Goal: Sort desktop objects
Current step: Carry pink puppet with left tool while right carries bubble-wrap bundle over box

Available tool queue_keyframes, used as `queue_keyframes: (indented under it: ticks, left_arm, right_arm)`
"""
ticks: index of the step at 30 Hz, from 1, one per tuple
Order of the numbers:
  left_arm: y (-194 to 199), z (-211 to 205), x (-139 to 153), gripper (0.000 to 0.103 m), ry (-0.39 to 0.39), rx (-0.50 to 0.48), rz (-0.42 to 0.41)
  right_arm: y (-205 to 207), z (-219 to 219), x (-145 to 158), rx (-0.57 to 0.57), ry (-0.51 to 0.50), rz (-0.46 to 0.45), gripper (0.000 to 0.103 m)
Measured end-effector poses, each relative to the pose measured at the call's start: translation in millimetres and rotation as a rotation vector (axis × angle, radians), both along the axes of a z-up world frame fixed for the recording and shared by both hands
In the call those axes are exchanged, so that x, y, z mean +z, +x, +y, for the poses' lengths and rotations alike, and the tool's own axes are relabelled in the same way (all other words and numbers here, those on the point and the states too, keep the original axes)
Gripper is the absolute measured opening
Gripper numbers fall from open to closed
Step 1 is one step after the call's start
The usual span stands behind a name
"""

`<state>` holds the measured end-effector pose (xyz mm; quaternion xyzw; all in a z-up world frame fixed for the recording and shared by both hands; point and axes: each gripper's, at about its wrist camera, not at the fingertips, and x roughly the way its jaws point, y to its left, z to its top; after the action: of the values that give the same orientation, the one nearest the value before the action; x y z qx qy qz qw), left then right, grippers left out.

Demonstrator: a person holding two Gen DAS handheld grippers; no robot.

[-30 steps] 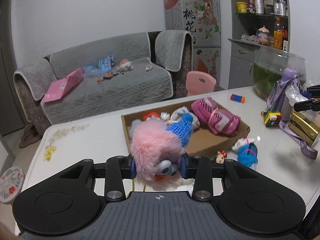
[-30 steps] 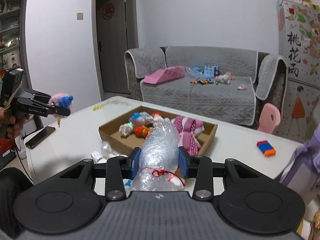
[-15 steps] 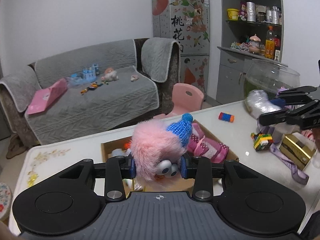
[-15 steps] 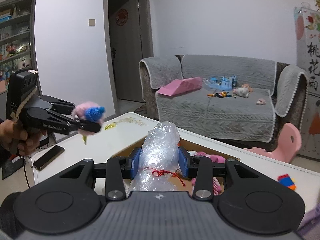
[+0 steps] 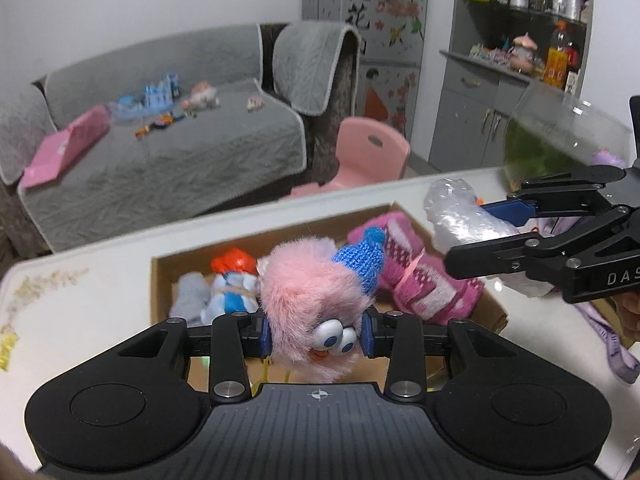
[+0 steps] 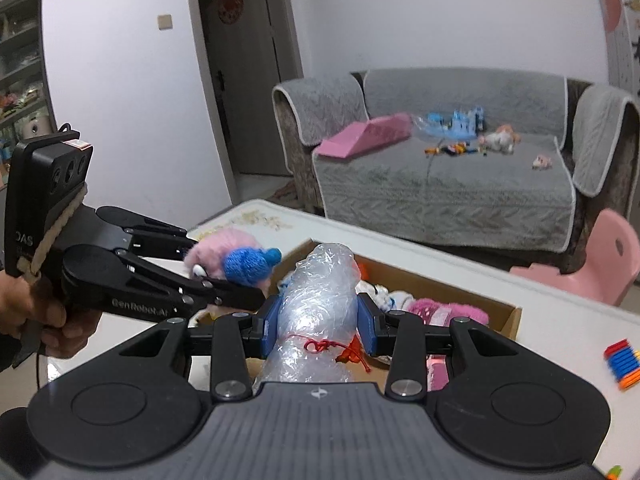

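Grey sofa [image 5: 168,148] stands behind the white surface [image 5: 92,300], strewn with small toys and a pink box; a pink chair [image 5: 370,152] sits between sofa and surface.

Open cardboard box [image 5: 160,280] lies on the surface. Contents visible: pink knitted items [image 5: 420,276] at its right end, a small blue-and-white doll with an orange piece [image 5: 230,280] at its left end.

Left hand-held gripper [image 5: 316,338] is clenched on a pink fluffy toy [image 5: 308,292] with a blue knitted hat [image 5: 360,264] and bulging eyes; both blue pads press its sides. The toy is held in the air above the near part of the box. In the right wrist view the same left hand-held gripper [image 6: 248,280] shows from the side, carried by a person's hand [image 6: 36,312], toy over the box's left edge.

Right hand-held gripper [image 6: 316,320] grasps a clear plastic bag [image 6: 320,292] tied with red string [image 6: 320,346], pads pinching it on both sides, above the box. In the left wrist view the bag [image 5: 460,216] hangs beyond the box's right end, close beside the pink toy but apart from it.

A glass fishbowl [image 5: 560,136] stands at the surface's far right; a striped block toy [image 6: 622,364] lies on the surface right of the box
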<state>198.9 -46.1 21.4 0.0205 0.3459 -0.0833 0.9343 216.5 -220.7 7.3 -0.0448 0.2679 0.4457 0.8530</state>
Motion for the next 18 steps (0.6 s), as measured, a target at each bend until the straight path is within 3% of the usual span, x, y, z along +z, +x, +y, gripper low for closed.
queue_keyframes:
  ticks: [7, 18]
  left_arm:
    - [16.4, 7.3, -38.7, 0.046, -0.008, -0.002, 0.062]
    - [24.6, 7.4, -75.8, 0.047, 0.031, 0.002, 0.113]
  right_arm:
    - [5.7, 18.0, -22.4, 0.017, -0.041, 0.040, 0.037]
    - [7.5, 39.3, -50.8, 0.030, -0.144, 0.054, 0.037]
